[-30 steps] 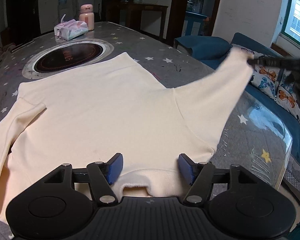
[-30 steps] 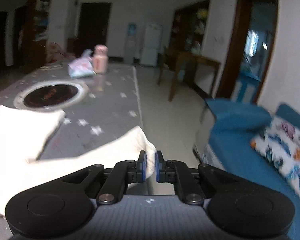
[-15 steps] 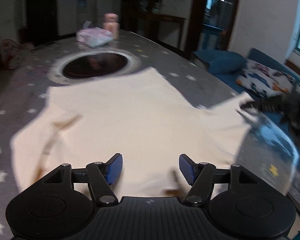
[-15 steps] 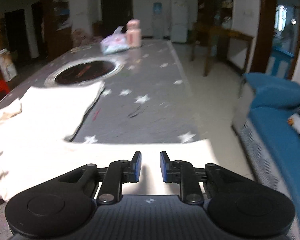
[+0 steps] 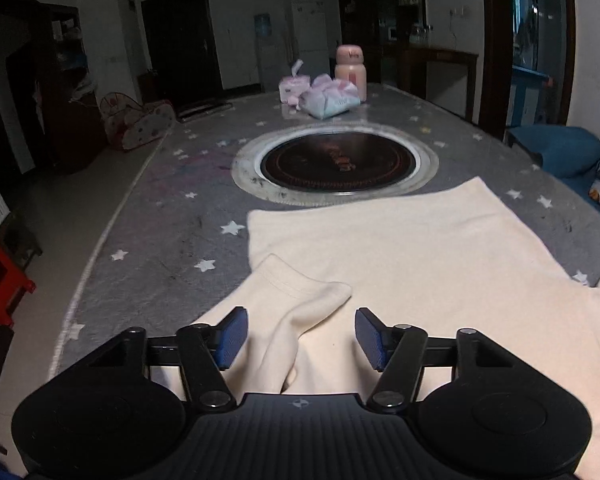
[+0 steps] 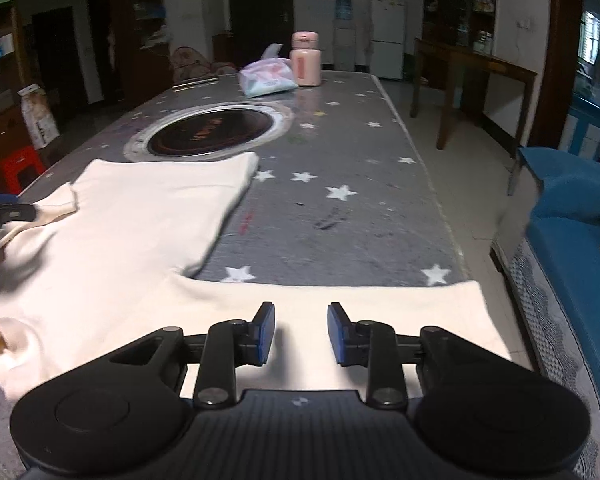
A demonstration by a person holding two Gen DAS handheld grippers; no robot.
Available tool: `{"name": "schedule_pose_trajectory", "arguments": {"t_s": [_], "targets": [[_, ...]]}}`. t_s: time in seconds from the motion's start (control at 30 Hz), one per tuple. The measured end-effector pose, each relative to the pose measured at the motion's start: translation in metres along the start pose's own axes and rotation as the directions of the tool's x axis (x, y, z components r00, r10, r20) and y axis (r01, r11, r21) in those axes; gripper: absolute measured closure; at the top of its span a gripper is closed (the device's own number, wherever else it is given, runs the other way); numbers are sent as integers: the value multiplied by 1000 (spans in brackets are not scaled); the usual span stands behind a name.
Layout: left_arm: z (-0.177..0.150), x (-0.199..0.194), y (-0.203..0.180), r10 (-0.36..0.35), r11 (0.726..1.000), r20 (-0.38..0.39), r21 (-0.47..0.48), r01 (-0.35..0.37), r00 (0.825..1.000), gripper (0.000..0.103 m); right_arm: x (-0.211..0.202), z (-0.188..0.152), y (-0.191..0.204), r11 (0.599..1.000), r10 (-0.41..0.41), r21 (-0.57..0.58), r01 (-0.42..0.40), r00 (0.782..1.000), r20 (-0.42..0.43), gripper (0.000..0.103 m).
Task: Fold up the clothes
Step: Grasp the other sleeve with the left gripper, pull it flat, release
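Both sleeves are laid out: left gripper (image 5: 301, 336) jaws closing around the left sleeve (image 5: 296, 304); right gripper (image 6: 301, 333) jaws opening, empty. The cuff should be pinched squarely.

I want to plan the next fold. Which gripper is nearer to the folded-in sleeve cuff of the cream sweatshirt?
Left. The left gripper, jaws closing, hovers right at the sleeve cuff. The right gripper, jaws opening, is over the opposite outstretched sleeve.

Soft cloth on a glossy starred tabletop

The cream knit sweatshirt (image 5: 400, 248) looks matt and fleecy; the grey star-printed table (image 6: 340, 152) shines smooth; the round dark glass cooktop (image 5: 336, 164) has a brushed metal ring; the pink plastic bottle (image 5: 350, 70) is glossy.
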State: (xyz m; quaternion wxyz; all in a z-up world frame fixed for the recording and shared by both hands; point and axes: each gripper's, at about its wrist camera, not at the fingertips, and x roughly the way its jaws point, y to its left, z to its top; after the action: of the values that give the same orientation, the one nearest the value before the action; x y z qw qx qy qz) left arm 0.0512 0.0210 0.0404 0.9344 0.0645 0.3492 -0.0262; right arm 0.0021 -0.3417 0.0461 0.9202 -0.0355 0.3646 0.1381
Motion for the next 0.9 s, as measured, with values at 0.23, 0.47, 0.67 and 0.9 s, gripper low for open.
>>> {"name": "schedule_pose_trajectory", "arguments": {"t_s": [0.23, 0.47, 0.67, 0.9], "targets": [[-4, 26, 8, 21, 999, -35, -24, -22, 999, 93, -1, 3, 18, 998, 45, -45, -44, 999, 0, 70], [-5, -12, 51, 36, 983, 48, -180, -27, 998, 99, 1, 2, 29, 995, 71, -63, -71, 997, -8, 69], [-18, -58, 105, 128, 950, 109, -300, -90, 986, 99, 2, 4, 37, 993, 90, -79, -90, 996, -3, 69], [-59, -73, 152, 240, 903, 53, -378, -203, 969, 99, 5, 1, 48, 989, 109, -97, -110, 994, -15, 68]]}}
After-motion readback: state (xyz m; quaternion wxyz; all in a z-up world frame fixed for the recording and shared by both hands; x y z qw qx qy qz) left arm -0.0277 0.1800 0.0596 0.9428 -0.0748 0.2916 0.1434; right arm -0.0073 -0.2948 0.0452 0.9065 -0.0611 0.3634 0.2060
